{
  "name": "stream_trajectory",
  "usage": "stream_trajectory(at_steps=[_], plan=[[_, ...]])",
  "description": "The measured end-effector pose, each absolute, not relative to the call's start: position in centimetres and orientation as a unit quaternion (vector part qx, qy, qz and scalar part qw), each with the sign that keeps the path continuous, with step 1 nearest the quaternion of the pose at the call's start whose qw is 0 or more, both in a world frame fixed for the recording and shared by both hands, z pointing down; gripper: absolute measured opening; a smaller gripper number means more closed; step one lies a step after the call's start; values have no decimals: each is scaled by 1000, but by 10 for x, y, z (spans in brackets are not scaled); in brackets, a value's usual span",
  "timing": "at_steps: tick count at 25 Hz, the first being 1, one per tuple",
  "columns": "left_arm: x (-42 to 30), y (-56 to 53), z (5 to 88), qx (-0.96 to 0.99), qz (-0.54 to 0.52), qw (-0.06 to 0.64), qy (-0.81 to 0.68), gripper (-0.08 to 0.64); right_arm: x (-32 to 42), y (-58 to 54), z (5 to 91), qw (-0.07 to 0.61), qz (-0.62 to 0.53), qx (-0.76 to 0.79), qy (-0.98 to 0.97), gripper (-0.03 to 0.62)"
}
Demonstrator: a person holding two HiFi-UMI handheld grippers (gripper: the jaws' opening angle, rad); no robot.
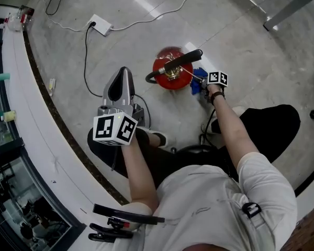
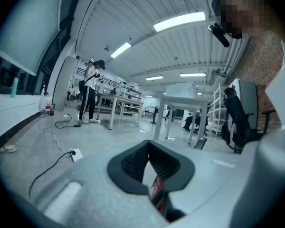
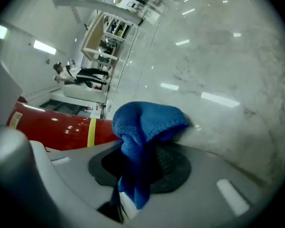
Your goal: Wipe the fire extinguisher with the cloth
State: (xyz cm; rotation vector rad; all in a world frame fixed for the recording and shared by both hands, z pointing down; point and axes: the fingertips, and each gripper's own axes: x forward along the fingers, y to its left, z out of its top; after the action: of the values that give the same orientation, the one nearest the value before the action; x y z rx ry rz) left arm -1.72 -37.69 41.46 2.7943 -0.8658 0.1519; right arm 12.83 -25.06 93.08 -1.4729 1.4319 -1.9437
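A red fire extinguisher (image 1: 162, 66) stands on the grey floor, seen from above, with a black handle and hose on top. My right gripper (image 1: 198, 83) is low at its right side, shut on a bunched blue cloth (image 1: 197, 78). In the right gripper view the cloth (image 3: 147, 120) bulges out of the jaws, and the red cylinder (image 3: 52, 125) with its yellow band lies just left of it. Whether cloth and cylinder touch I cannot tell. My left gripper (image 1: 123, 73) is raised away from the extinguisher and points across the room. Its jaws (image 2: 148, 151) are shut on nothing.
A white power strip (image 1: 100, 24) with trailing cables lies on the floor behind the extinguisher. A long white ledge (image 1: 21, 114) runs down the left. Tables (image 2: 180, 103), an office chair (image 2: 235, 122) and a standing person (image 2: 90, 91) are farther off. Shelving (image 3: 111, 32) stands beyond.
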Motion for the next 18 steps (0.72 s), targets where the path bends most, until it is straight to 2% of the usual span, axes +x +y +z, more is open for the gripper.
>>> stream_trajectory(at_steps=[3, 4, 7, 9, 14, 16, 18], plan=[[-19, -380, 409, 949, 47, 100, -297, -2, 132, -257, 929, 137, -689, -490, 516, 112], [-20, -381, 407, 948, 45, 100, -298, -2, 140, -268, 913, 148, -687, -479, 526, 112], [-21, -383, 404, 948, 36, 102, -301, -2, 177, -327, 795, 263, -623, -438, 592, 114], [-22, -384, 404, 947, 35, 103, -302, -2, 185, -357, 692, 298, -573, -381, 661, 115], [-23, -383, 406, 946, 33, 105, -304, -2, 148, -365, 488, 297, -463, -142, 823, 115], [-23, -383, 405, 946, 30, 107, -305, -2, 120, -359, 465, 261, -460, -75, 845, 114], [-23, -382, 406, 946, 28, 110, -305, -2, 100, -358, 477, 217, -485, -58, 845, 121]])
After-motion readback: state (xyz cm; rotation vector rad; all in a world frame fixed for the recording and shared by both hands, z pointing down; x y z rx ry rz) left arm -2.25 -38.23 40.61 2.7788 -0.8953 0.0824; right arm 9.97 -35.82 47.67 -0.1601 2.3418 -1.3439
